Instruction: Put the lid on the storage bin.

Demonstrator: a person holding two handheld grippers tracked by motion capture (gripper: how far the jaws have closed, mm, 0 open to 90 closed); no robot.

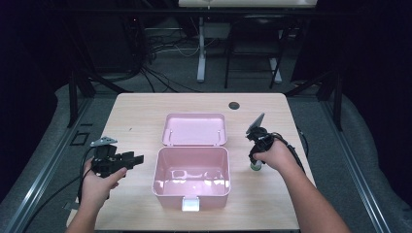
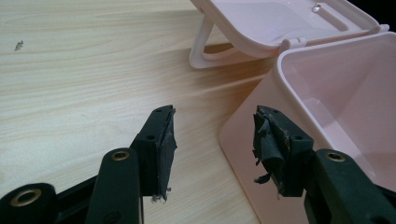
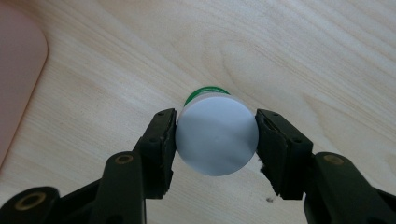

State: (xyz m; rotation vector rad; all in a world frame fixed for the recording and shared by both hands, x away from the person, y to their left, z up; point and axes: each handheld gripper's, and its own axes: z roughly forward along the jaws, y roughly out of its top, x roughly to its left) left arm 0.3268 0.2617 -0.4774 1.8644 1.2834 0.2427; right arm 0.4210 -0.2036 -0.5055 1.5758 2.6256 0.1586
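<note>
One open pink box, one white bottle, two grippers, left gripper, right gripper

Pale wooden table, open pink box, small, perhaps green-based bottle

The open pink box with its lid laid back stands mid-bench and blocks your straight path between the two claws. Your left claw has bare bench on its outer side and the box wall just beside it. Around the small bottle your right claw has open wood all round.
</note>
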